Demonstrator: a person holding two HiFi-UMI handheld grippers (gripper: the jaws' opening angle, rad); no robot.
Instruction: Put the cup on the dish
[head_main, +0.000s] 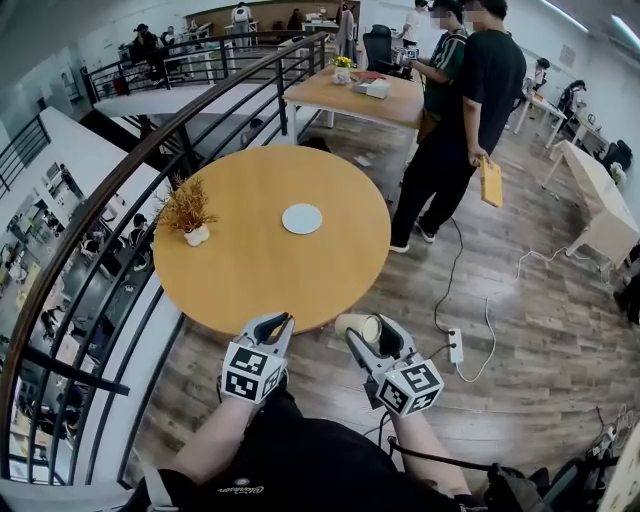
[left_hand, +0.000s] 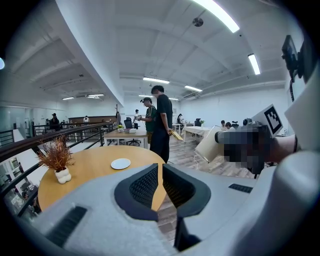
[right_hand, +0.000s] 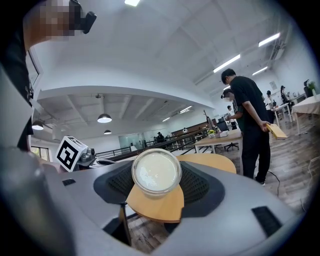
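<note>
Right tongs (right_hand: 159, 181) are clamped on the cup (right_hand: 156, 170), held sideways. Left tongs (left_hand: 160, 181) are pinched narrow, empty. Dish (head_main: 302, 218) sits mid-bench (head_main: 250, 275), well apart.

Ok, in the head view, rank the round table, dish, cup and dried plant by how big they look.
1. round table
2. dried plant
3. dish and cup: they look alike. The cup is nearer the camera and partly covered, so I won't rank them.
</note>
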